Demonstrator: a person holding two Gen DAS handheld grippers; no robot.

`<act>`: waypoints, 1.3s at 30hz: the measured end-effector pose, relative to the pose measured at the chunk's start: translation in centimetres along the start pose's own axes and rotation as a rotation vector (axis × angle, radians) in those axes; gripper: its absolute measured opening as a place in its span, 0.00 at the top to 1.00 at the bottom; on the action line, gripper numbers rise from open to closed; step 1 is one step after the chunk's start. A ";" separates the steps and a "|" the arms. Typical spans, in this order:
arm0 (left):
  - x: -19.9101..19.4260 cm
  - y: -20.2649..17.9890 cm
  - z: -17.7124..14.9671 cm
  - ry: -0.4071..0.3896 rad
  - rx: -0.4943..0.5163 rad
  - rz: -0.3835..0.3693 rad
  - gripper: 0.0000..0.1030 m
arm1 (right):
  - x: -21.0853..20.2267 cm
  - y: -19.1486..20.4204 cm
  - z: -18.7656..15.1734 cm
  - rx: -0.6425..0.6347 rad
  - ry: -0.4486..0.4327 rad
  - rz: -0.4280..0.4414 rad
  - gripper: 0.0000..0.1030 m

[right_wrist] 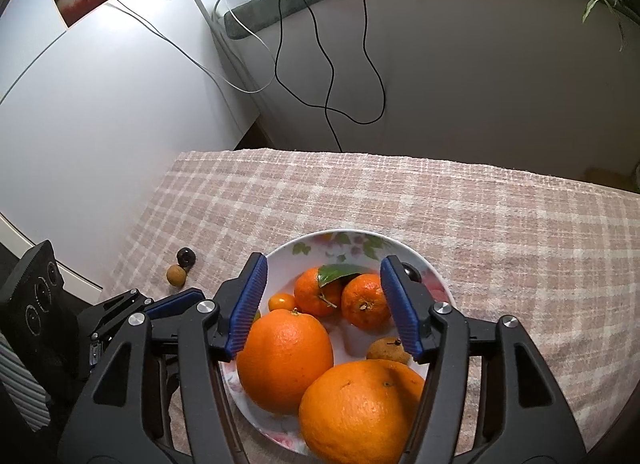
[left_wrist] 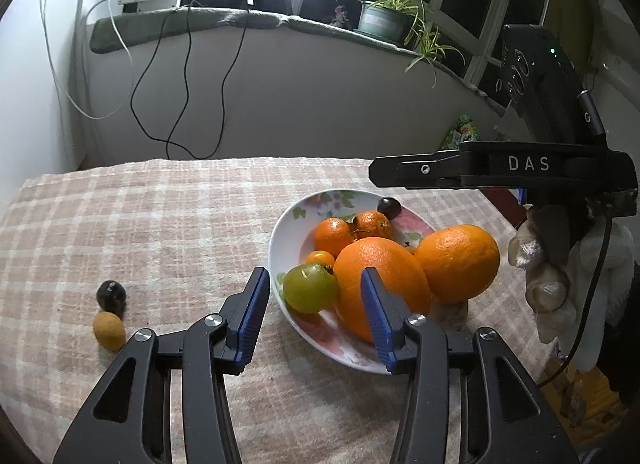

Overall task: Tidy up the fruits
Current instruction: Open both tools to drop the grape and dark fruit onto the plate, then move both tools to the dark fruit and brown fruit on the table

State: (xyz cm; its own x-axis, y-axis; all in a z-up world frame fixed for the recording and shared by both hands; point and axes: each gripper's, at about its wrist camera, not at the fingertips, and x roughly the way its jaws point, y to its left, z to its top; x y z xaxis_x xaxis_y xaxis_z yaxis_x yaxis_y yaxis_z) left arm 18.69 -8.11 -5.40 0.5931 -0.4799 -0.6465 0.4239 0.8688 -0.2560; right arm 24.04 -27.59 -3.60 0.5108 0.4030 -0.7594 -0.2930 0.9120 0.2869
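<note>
A white floral plate (left_wrist: 280,240) (right_wrist: 280,260) on the checked cloth holds two big oranges (left_wrist: 376,284) (right_wrist: 284,360), two mandarins (left_wrist: 334,236) (right_wrist: 318,292), a green fruit (left_wrist: 310,288), a small orange fruit (left_wrist: 320,258) and a dark fruit (left_wrist: 389,207). A second big orange (left_wrist: 458,262) (right_wrist: 360,412) rests at the plate's right edge. My left gripper (left_wrist: 316,304) is open and empty at the plate's near rim. My right gripper (right_wrist: 324,304) is open and empty above the plate. A dark fruit (left_wrist: 111,295) (right_wrist: 186,256) and a small yellow-brown fruit (left_wrist: 109,330) (right_wrist: 176,275) lie on the cloth, left of the plate.
The table (left_wrist: 160,224) stands against a white wall with hanging cables (left_wrist: 184,84). A sill holds a potted plant (left_wrist: 384,16). The right gripper's body (left_wrist: 500,168) reaches in from the right, held by a gloved hand (left_wrist: 548,272).
</note>
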 end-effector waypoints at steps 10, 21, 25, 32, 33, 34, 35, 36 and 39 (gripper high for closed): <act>-2.6 1.0 -1.0 -0.038 -0.030 0.046 0.42 | -1.4 1.5 -0.6 -0.043 -0.041 -0.011 0.35; -6.2 4.4 -2.9 -0.061 -0.097 0.147 0.39 | -3.1 4.7 -2.1 -0.127 -0.100 -0.004 0.25; -7.6 5.7 -4.2 -0.069 -0.113 0.185 0.39 | -3.5 6.5 -2.5 -0.190 -0.127 -0.005 0.16; -8.4 7.6 -5.4 -0.066 -0.143 0.224 0.40 | -3.2 9.0 -2.4 -0.247 -0.113 0.020 0.14; -8.4 7.7 -5.5 -0.066 -0.146 0.220 0.40 | -3.1 9.4 -2.4 -0.253 -0.107 0.022 0.14; -8.4 7.7 -5.6 -0.064 -0.146 0.219 0.40 | -2.8 9.9 -2.2 -0.265 -0.094 0.026 0.14; -8.3 7.8 -5.6 -0.063 -0.145 0.220 0.40 | -2.5 10.3 -2.2 -0.272 -0.086 0.028 0.14; -8.2 7.8 -5.7 -0.063 -0.142 0.219 0.41 | -2.4 10.5 -2.2 -0.275 -0.081 0.029 0.14; -7.9 8.0 -5.8 -0.061 -0.142 0.214 0.44 | -1.6 11.5 -2.0 -0.290 -0.062 0.038 0.14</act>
State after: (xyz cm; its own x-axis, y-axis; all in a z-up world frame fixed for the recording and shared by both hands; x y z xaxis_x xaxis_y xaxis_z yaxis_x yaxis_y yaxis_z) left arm 13.46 3.33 -6.49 0.7010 -0.2860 -0.6533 0.1862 0.9577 -0.2194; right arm 18.19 -17.94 -0.24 0.5410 0.4489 -0.7112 -0.5270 0.8400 0.1293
